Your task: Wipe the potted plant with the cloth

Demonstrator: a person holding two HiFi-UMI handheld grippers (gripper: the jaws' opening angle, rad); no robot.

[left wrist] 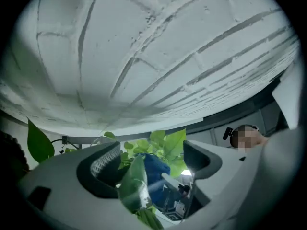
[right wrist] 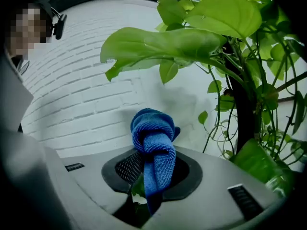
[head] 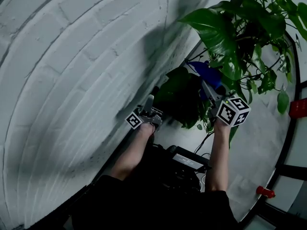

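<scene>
1. Brick wall [head: 72,71]: one, filling the 9 o'clock side.
2. Potted plant [head: 230,37]: one, at 2 o'clock in the head view; the wiping step looks under way.
3. Left gripper [left wrist: 151,159]: jaws apart, one leaf [left wrist: 132,186] between them.
4. Right gripper [right wrist: 152,171]: clamped on the single blue cloth [right wrist: 152,133], beside the foliage. The next move is likely a gentle stroke along that leaf.

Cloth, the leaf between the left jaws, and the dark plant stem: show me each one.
cloth [right wrist: 154,138], right gripper view, on the folded bulge.
leaf [left wrist: 132,188], left gripper view, middle of its blade.
stem [right wrist: 245,109], right gripper view, about halfway up.
</scene>
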